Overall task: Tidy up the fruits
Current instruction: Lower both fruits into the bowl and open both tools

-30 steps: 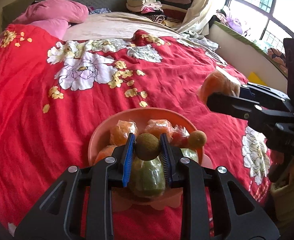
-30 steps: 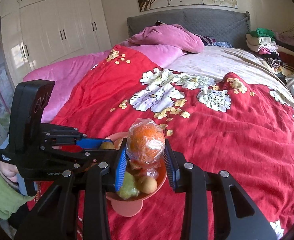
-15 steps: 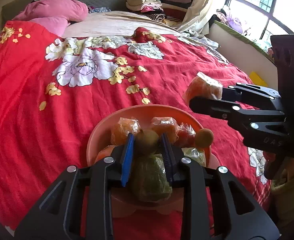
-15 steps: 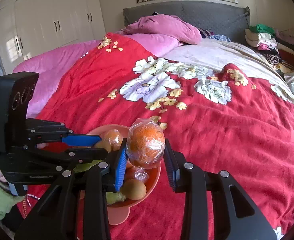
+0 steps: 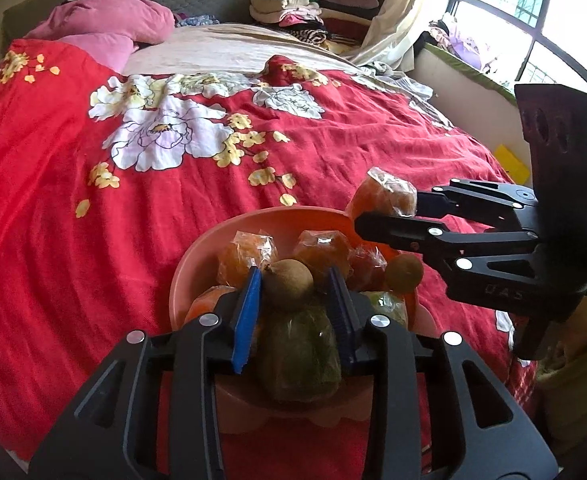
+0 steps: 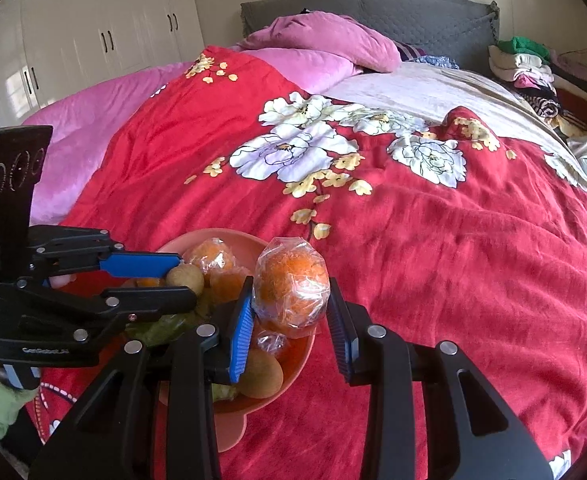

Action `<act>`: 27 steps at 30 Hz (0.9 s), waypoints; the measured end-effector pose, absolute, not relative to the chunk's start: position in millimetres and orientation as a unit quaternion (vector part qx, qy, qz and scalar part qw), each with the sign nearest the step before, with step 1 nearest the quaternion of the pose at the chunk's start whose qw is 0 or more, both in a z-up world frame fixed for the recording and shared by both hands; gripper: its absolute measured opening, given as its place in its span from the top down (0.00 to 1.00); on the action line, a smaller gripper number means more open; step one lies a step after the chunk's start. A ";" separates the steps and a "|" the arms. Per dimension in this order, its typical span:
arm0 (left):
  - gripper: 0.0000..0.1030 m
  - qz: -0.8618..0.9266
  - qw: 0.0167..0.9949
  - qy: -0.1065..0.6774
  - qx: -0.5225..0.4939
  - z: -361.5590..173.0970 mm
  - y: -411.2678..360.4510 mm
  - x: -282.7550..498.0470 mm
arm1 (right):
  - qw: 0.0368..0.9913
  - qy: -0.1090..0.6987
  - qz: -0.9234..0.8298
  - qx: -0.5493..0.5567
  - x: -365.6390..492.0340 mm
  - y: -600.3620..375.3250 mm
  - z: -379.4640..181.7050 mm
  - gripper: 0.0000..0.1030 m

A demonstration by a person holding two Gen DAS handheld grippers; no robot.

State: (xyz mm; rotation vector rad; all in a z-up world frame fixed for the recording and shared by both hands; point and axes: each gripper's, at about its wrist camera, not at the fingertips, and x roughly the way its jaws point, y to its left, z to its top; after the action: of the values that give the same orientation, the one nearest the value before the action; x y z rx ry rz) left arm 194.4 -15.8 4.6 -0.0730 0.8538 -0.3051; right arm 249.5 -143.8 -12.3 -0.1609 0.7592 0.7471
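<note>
Over a bed draped in a red floral bedspread [image 6: 433, 240], two hand-held grippers meet at a salmon-pink plastic fruit bowl [image 5: 209, 256]. The right gripper [image 6: 289, 300] has its jaws clenched on an orange wrapped in clear plastic film [image 6: 291, 280], pinned between its blue pads. A second ago that gripper hung off to the side of the bowl; it has since swung inward, and in the left wrist view the wrapped orange [image 5: 385, 196] now sits at the bowl's far rim, just past the left gripper's jaw tips and to their right.

The left gripper [image 5: 293, 292] has barely shifted. Its jaws flank a small round brown fruit [image 5: 287, 284] resting atop a film-wrapped green fruit [image 5: 299, 356]; whether the pads actually grip the brown fruit or merely bracket it cannot be told. Beyond its jaw tips lie more wrapped oranges [image 5: 245, 252], and to the right a second brown fruit [image 5: 403, 272].

The bowl is already crowded, so the incoming orange appears bound for the little space left at the far rim, and it may roll off the heap when released. The soft bedding beneath the bowl could let it tip.
</note>
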 end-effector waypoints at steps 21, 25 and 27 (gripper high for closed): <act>0.70 -0.150 0.899 0.411 -0.037 5.9 -15.0 192.8 | 0.855 0.359 0.367 -0.068 248.9 -143.2 -14.7 0.61; 0.70 -0.151 0.899 0.410 -0.037 5.8 -15.0 193.1 | 0.855 0.357 0.370 -0.071 246.8 -142.6 -14.3 0.57; 0.70 -0.150 0.899 0.410 -0.038 5.7 -14.7 193.3 | 0.855 0.357 0.370 -0.070 246.8 -143.3 -14.1 0.56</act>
State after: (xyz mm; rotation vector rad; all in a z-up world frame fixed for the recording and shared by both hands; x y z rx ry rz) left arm 193.3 -14.7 5.7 -0.0782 0.8497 -0.3108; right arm 246.8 -143.3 -14.1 -0.1473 0.7517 0.7785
